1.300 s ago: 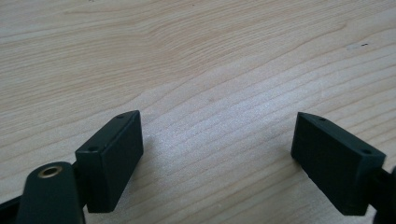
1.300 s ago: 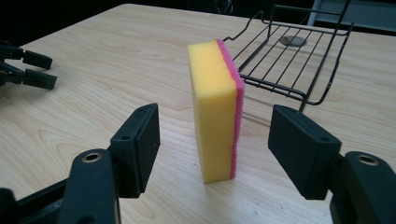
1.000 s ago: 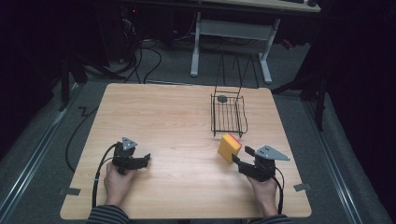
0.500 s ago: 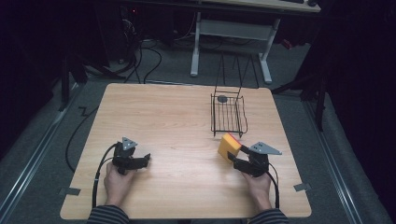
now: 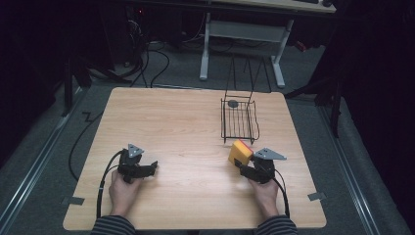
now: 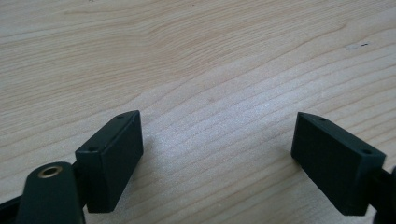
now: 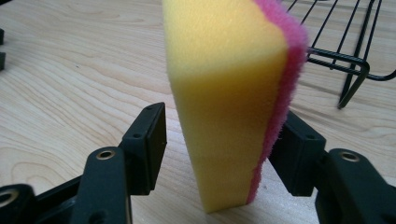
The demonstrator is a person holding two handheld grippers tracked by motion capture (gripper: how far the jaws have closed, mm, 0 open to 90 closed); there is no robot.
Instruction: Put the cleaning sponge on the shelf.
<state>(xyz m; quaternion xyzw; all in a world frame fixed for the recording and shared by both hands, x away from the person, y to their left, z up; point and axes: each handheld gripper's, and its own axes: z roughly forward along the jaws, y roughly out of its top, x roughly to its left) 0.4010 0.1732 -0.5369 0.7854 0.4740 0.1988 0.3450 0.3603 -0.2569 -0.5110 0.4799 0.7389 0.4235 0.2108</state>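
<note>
— Sponge (image 7: pixel 229 93) first: where did it stand?

— It stood upright on the table (image 5: pixel 186 122), on one narrow edge, near the right edge and a little toward the person's side. Its yellow foam faced left in the right gripper view, and the pink scouring layer ran down its right side.

— And the right gripper (image 7: pixel 219 144)?

— Its jaws had just been closing, with the sponge between them. In the right gripper view the right jaw sat against the pink layer, while a narrow gap showed between the left jaw and the yellow foam, so the pads were not pinching it on both sides. In the high view the right gripper (image 5: pixel 247 166) lay low over the table, with the person's right hand (image 5: pixel 266 193) behind it.

— What stood near the sponge?

— A black wire basket (image 5: pixel 239 122) stood on the table just beyond it, toward the far right corner. A small dark round thing (image 5: pixel 233 103) lay at the basket's far end; I could not tell what it was. In the right gripper view a corner of the basket (image 7: pixel 355 60) showed close behind the sponge, apart from it.

— And the left side?

— The left gripper (image 5: pixel 147 169) rested near the table's near left corner, held by the left hand (image 5: pixel 122 191). In the left gripper view the left gripper (image 6: pixel 219 140) had its jaws spread wide over bare wood, nothing between them
</note>
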